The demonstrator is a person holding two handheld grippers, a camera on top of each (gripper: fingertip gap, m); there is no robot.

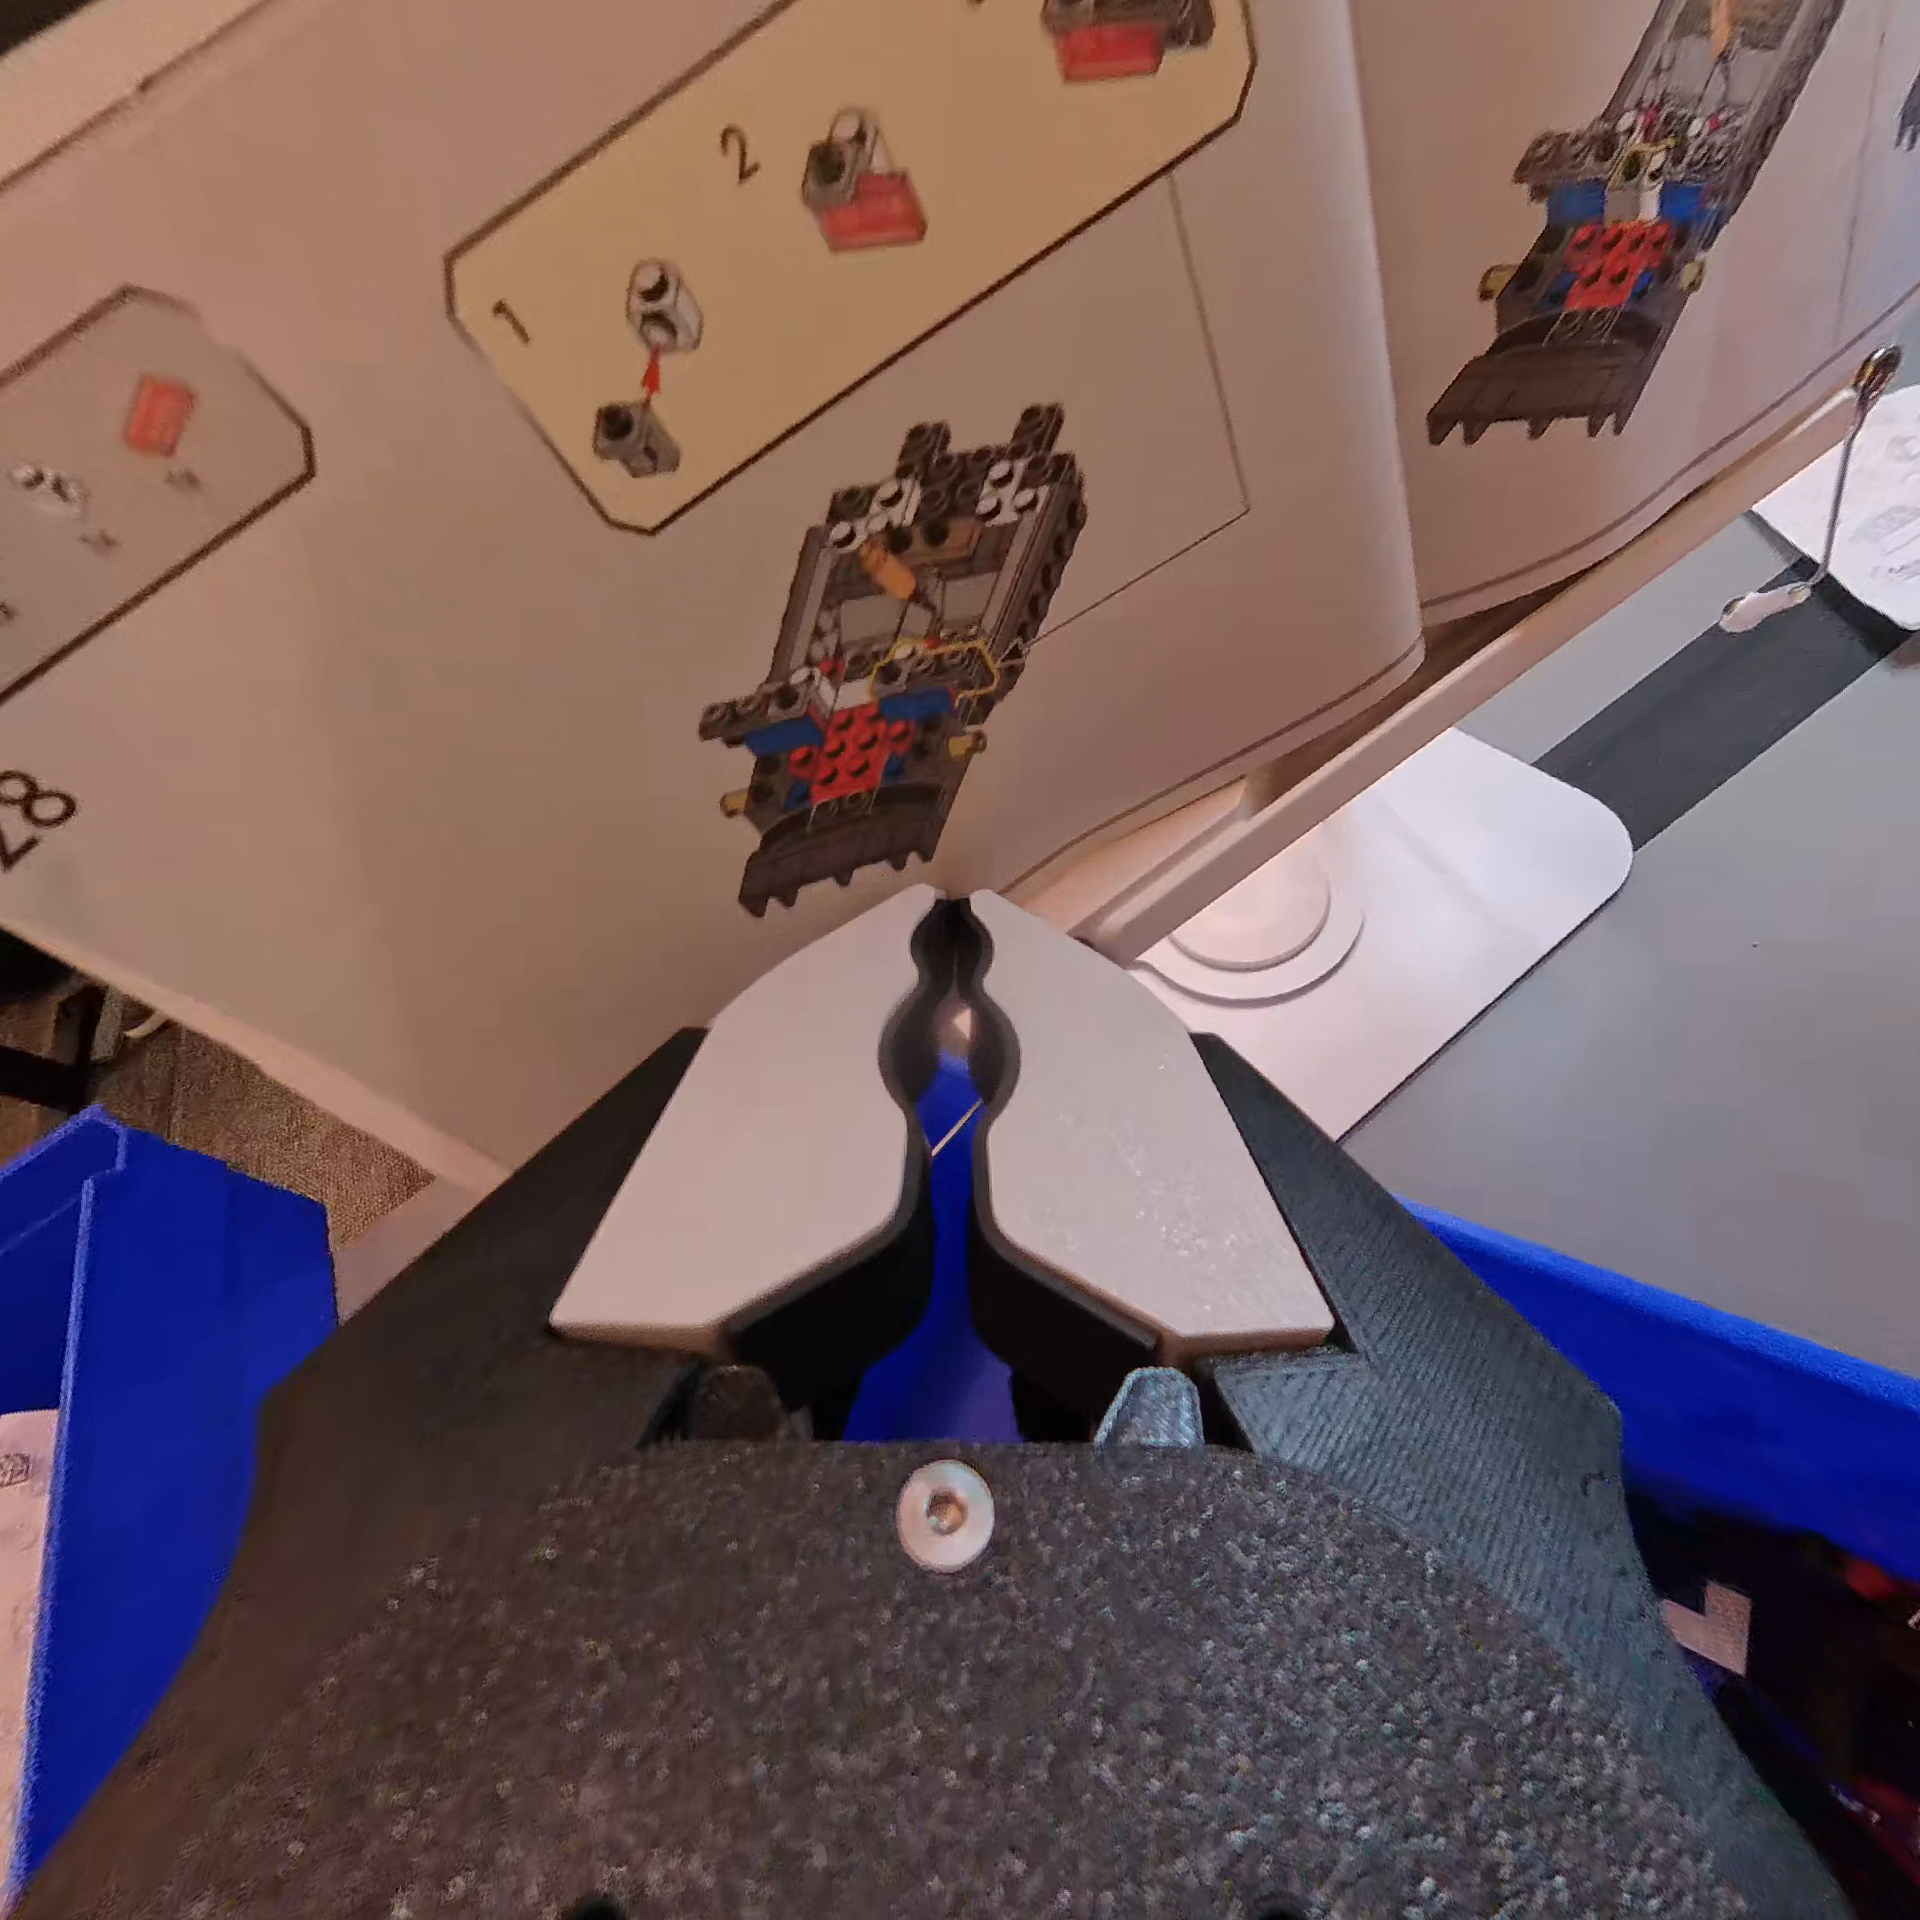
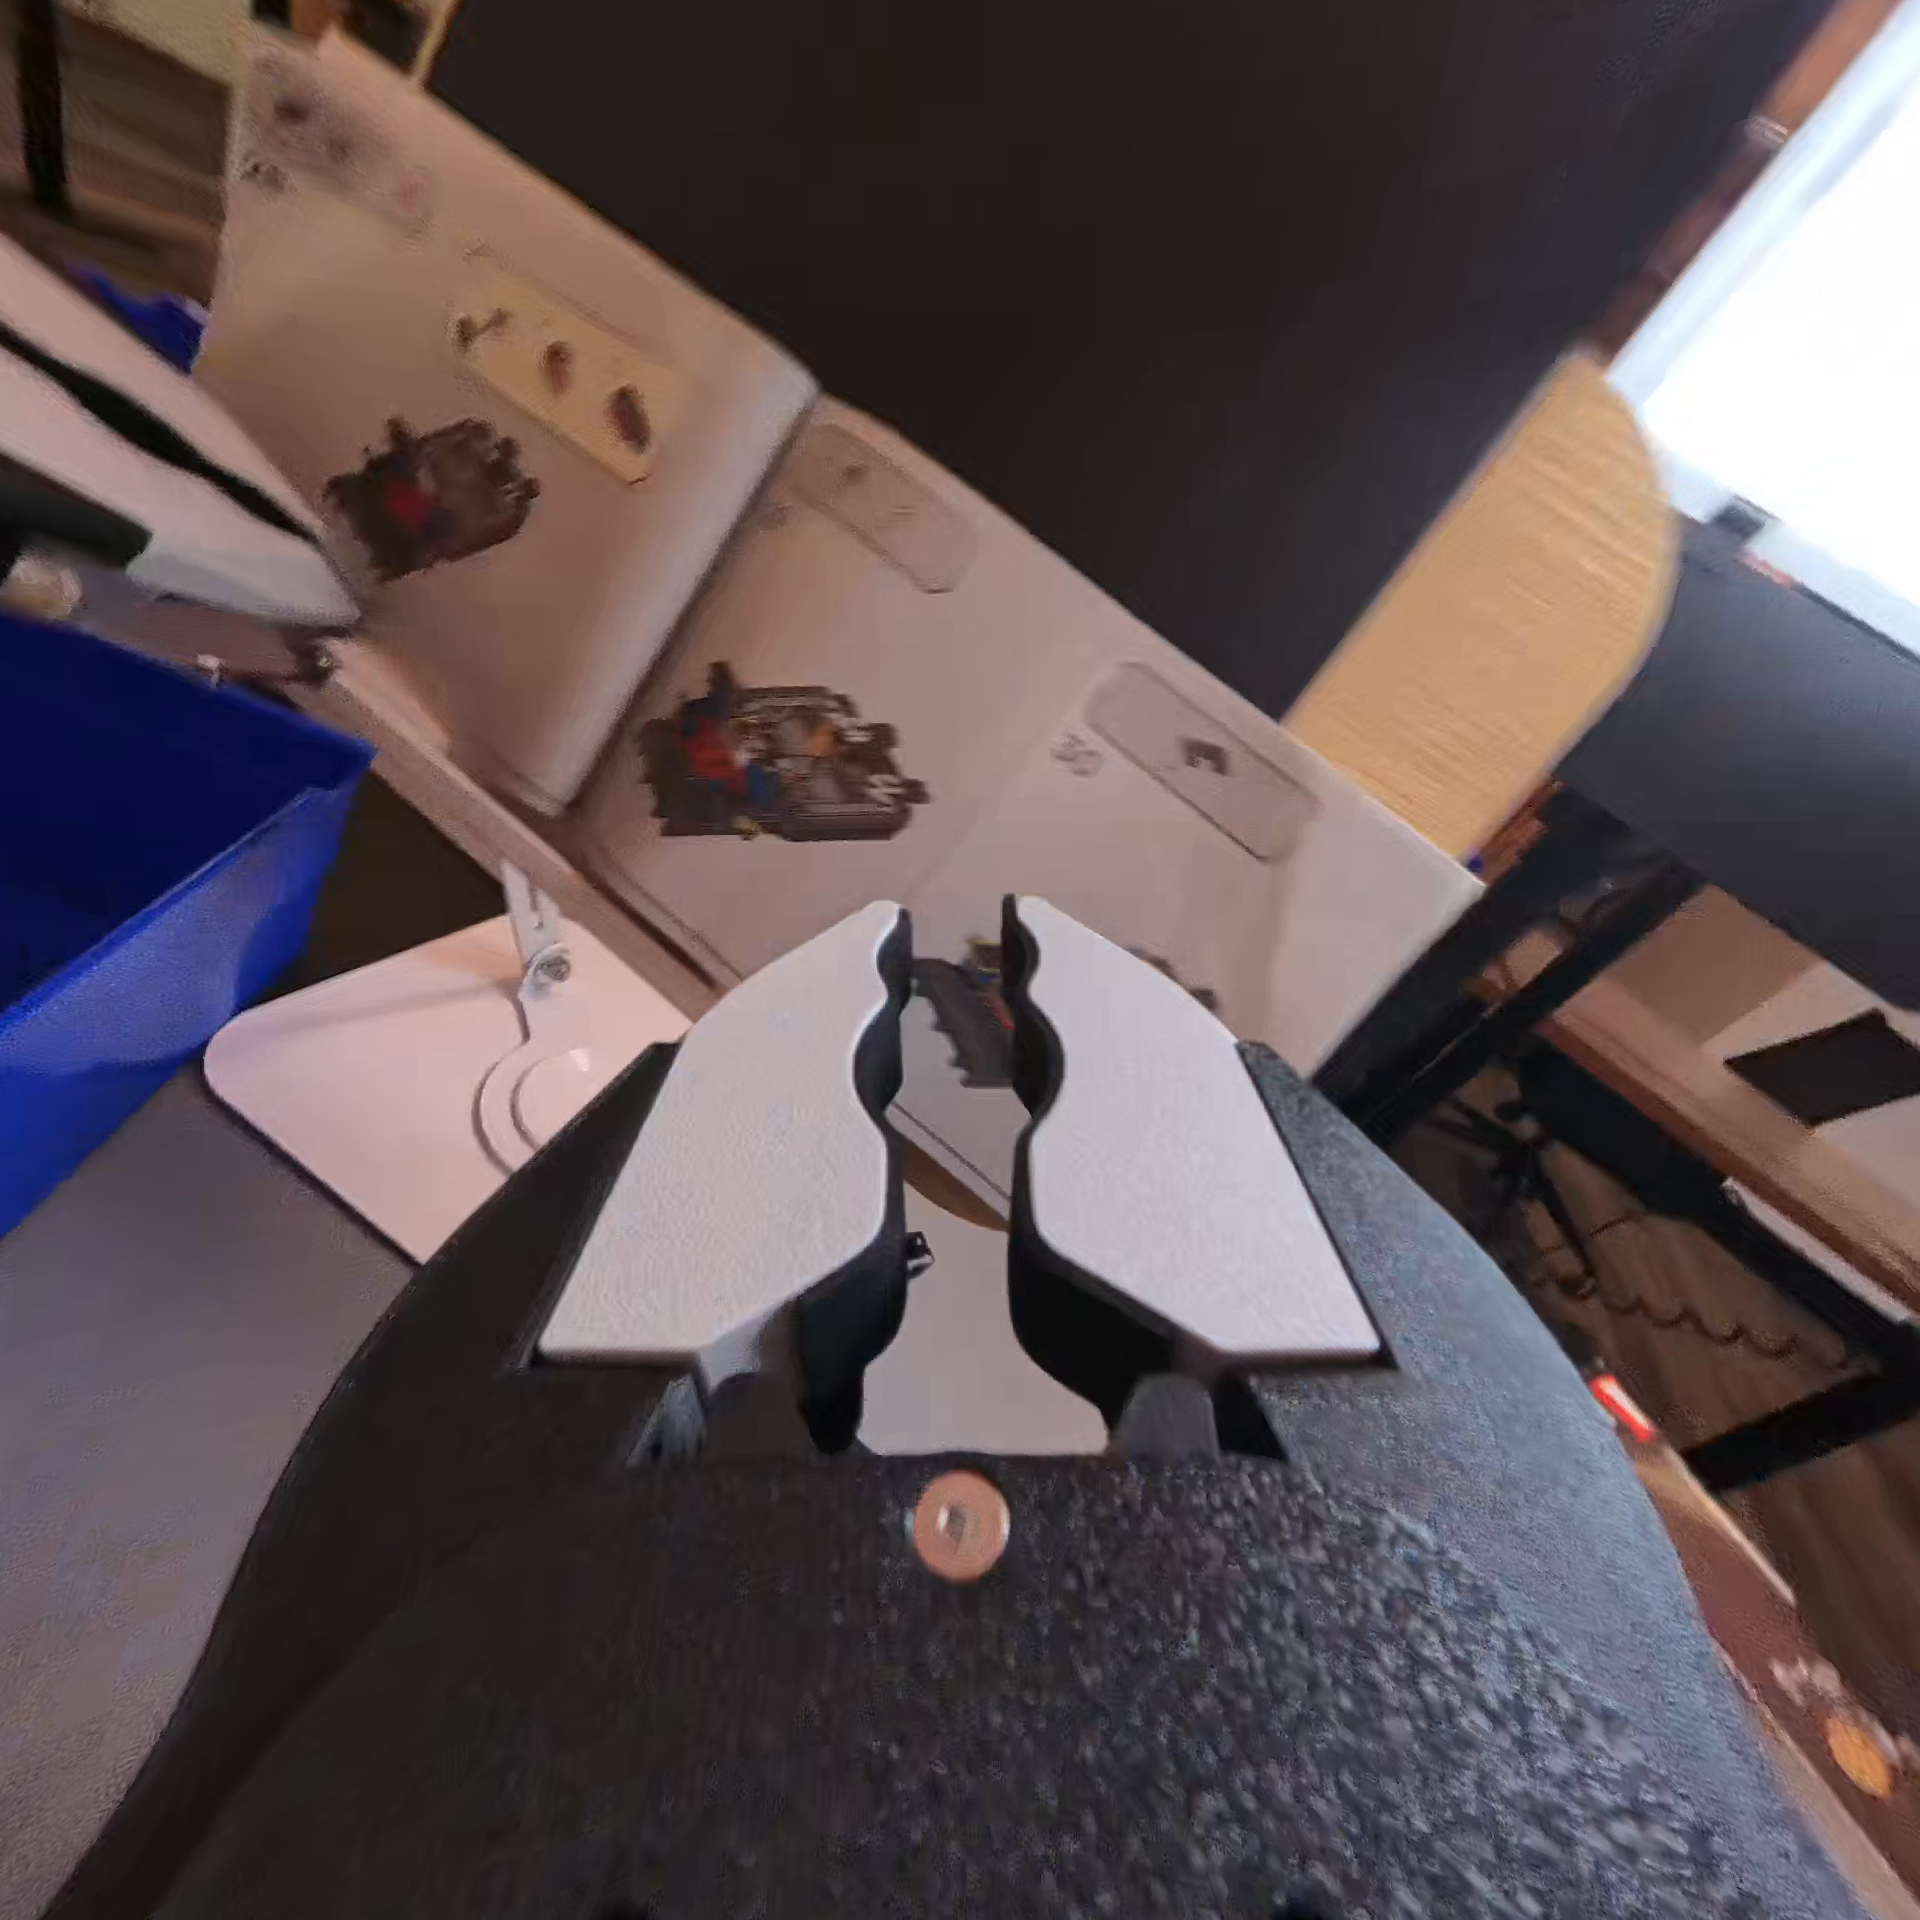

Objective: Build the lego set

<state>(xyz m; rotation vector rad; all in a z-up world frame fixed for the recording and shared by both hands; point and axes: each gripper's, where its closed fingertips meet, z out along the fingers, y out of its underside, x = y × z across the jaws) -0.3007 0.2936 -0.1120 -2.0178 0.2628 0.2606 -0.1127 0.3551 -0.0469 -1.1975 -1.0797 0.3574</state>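
A grey bench [image 1: 1714, 1039] carries an open instruction booklet [image 1: 520, 644] propped on a white stand [image 1: 1455, 873], filling the far part of both views. Blue bins [image 1: 156, 1299] sit near, at the left and right of the left wrist view; one blue bin [image 2: 135, 831] lies at the left in the right wrist view. A metal clip [image 1: 1839, 499] stands at the booklet's far right. The left tool [image 1: 954, 909] has its tips pressed together on nothing, just before the page's lower edge. The right tool [image 2: 956, 914] stands slightly apart, empty, pointing at the booklet [image 2: 935, 644].
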